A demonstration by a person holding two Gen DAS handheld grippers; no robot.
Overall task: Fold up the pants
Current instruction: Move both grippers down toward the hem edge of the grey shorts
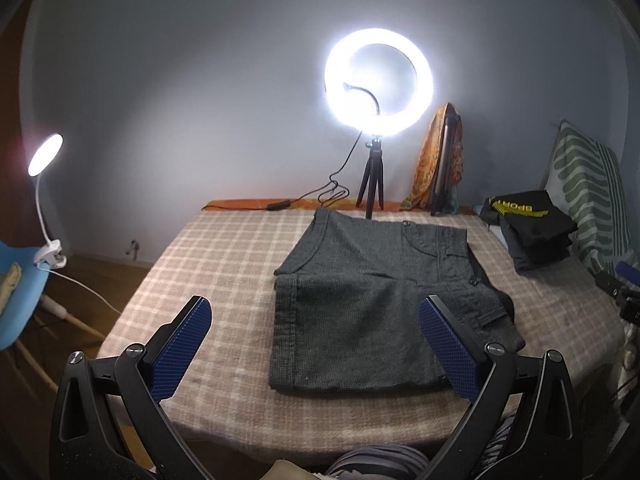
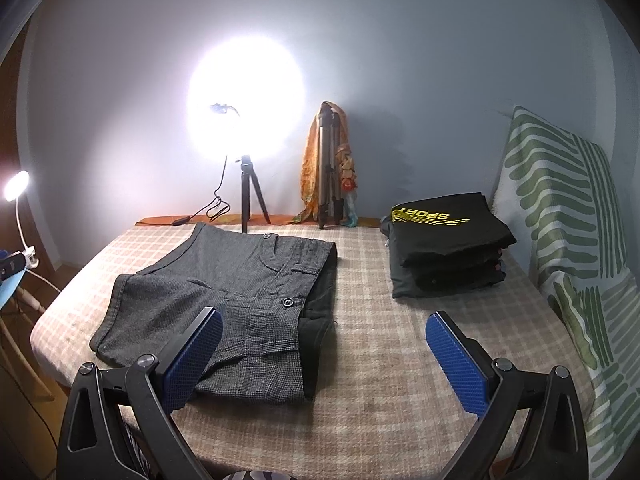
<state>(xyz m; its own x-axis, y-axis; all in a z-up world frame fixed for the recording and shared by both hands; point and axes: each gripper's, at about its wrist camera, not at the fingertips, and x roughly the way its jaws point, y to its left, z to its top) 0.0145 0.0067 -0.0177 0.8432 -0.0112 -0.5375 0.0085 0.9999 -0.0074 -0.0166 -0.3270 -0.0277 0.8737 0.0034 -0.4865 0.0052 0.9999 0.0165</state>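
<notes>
The grey pants (image 1: pixel 372 300) lie folded over on the plaid bed cover (image 1: pixel 208 264), seemingly needing one more fold, while left tool (image 1: pixel 316 344) and right tool (image 2: pixel 324 356) hover wide open, empty.

A ring light (image 1: pixel 379 82) on a small black tripod (image 1: pixel 371 184) is glaring from straight ahead of the jaws, against the grey wall. Just right of it, a folded tripod draped in orange cloth (image 2: pixel 330 168) is leaning. Further right, a stack of dark folded clothes (image 2: pixel 448 240) (yellow "SPORT" lettering on top) is sitting beside a green-patterned pillow (image 2: pixel 568 216). Far left, a clip lamp (image 1: pixel 45 156) is shining.
</notes>
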